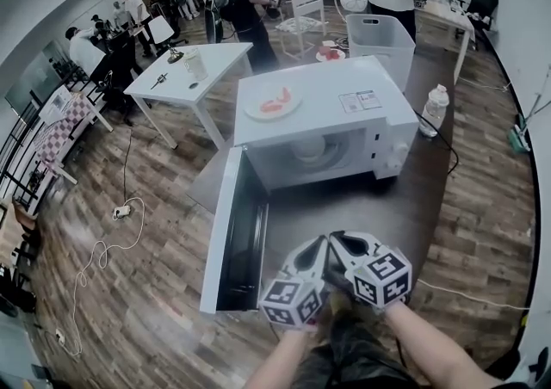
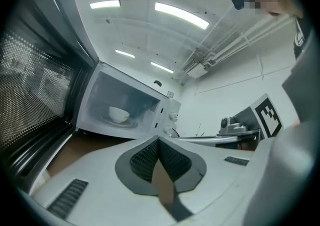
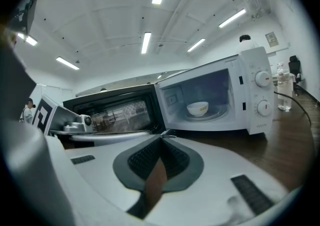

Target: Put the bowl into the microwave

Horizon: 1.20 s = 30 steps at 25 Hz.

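The white bowl (image 1: pixel 308 151) is sitting inside the microwave (image 1: pixel 331 90), on the round turntable at the middle of the cavity. From the head view it is showing only as a pale shape behind the top edge of the opening. The gripper views are giving it plainly (image 2: pixel 119 114) (image 3: pixel 197 108), upright and apart from the walls. The microwave door (image 1: pixel 231 232) is hanging wide open toward the left over the dark desk (image 1: pixel 344 206), its far end cut off by the left gripper view's edge.

The left gripper (image 1: pixel 308 256) and the right gripper (image 1: pixel 351 250) are hovering side by side in front of the opening, well apart from the bowl. Each is pointing at the cavity. The left gripper's jaws are resting closed, pads meeting at the tip (image 2: pixel 158 142) with nothing between them. The right gripper's jaws (image 3: pixel 161 140) are doing the same, empty.

A plate (image 1: pixel 272 104) is lying on top of the microwave, carrying pink pieces too small to identify. A plastic bottle (image 1: pixel 433 110) is standing on the desk just beside the microwave's right side.
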Each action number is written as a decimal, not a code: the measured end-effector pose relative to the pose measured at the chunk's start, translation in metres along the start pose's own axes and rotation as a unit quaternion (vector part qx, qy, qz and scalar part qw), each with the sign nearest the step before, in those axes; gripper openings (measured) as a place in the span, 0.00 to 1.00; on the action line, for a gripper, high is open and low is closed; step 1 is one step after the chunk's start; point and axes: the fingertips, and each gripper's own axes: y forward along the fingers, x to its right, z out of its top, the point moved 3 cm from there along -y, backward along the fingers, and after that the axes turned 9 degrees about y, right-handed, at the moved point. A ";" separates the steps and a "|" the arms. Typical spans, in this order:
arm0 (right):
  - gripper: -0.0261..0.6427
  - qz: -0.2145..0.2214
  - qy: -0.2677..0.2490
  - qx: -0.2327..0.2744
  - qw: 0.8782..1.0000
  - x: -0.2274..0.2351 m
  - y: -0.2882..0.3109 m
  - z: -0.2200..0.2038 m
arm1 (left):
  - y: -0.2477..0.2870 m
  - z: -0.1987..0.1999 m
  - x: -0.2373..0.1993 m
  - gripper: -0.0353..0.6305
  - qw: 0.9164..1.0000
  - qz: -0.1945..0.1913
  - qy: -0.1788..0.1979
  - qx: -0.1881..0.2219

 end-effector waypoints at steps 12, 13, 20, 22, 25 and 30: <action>0.04 -0.002 -0.006 0.001 1.000 -0.028 -0.035 -0.011 | -0.033 0.002 0.027 0.05 1.000 -0.016 -0.003 -0.001; 0.04 -0.001 -0.008 0.001 1.000 -0.031 -0.037 -0.012 | -0.037 0.002 0.029 0.05 1.000 -0.016 -0.001 -0.001; 0.04 0.002 -0.018 0.001 1.000 -0.049 -0.055 -0.017 | -0.058 0.003 0.043 0.05 1.000 -0.021 0.001 0.003; 0.04 0.002 -0.018 0.004 1.000 -0.055 -0.060 -0.018 | -0.065 0.004 0.047 0.05 1.000 -0.021 -0.001 0.006; 0.04 0.002 -0.019 0.010 1.000 -0.062 -0.068 -0.020 | -0.074 0.005 0.053 0.05 1.000 -0.020 -0.002 0.009; 0.04 0.001 -0.018 0.016 1.000 -0.070 -0.078 -0.024 | -0.084 0.004 0.061 0.05 1.000 -0.024 -0.007 0.017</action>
